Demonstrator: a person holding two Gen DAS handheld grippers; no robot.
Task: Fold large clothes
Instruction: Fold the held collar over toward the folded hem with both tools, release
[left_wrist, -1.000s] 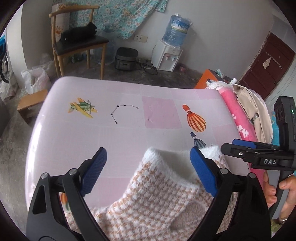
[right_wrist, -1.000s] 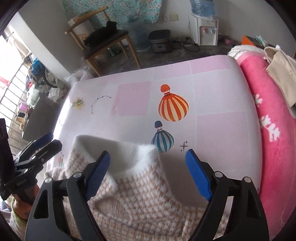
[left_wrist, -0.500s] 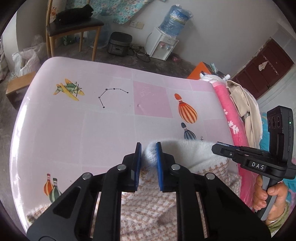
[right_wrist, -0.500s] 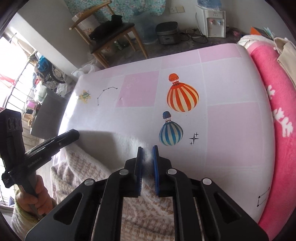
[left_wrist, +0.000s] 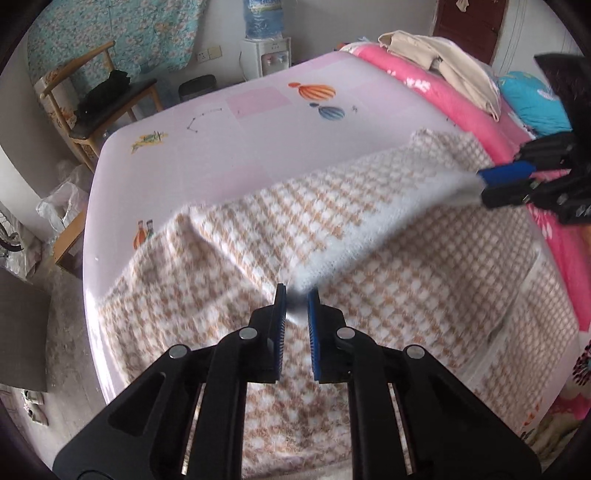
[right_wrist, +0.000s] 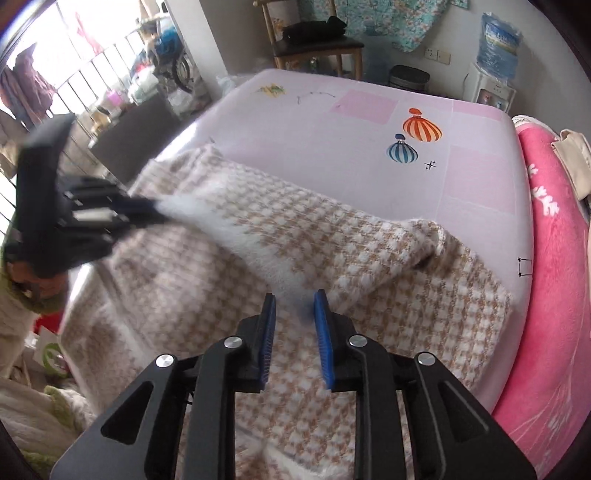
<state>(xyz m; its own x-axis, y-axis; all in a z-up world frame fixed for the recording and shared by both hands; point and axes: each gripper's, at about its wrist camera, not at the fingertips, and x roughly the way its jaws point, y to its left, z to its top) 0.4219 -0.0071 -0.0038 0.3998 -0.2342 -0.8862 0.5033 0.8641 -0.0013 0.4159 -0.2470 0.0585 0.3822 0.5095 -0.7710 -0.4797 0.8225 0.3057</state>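
- Both the left gripper (left_wrist: 294, 300) and right gripper (right_wrist: 295, 303) have jaws pinched narrow on the sweater's (left_wrist: 332, 206) white hem.
- Uneven pulling could slip the fluffy hem free, skewing the fold on the bed (left_wrist: 221, 147).

Your left gripper (left_wrist: 294, 306) clamps white hem of checked garment (left_wrist: 369, 236); your right gripper (left_wrist: 495, 184) pinches same hem, stretched taut above pink bed (left_wrist: 221, 147).
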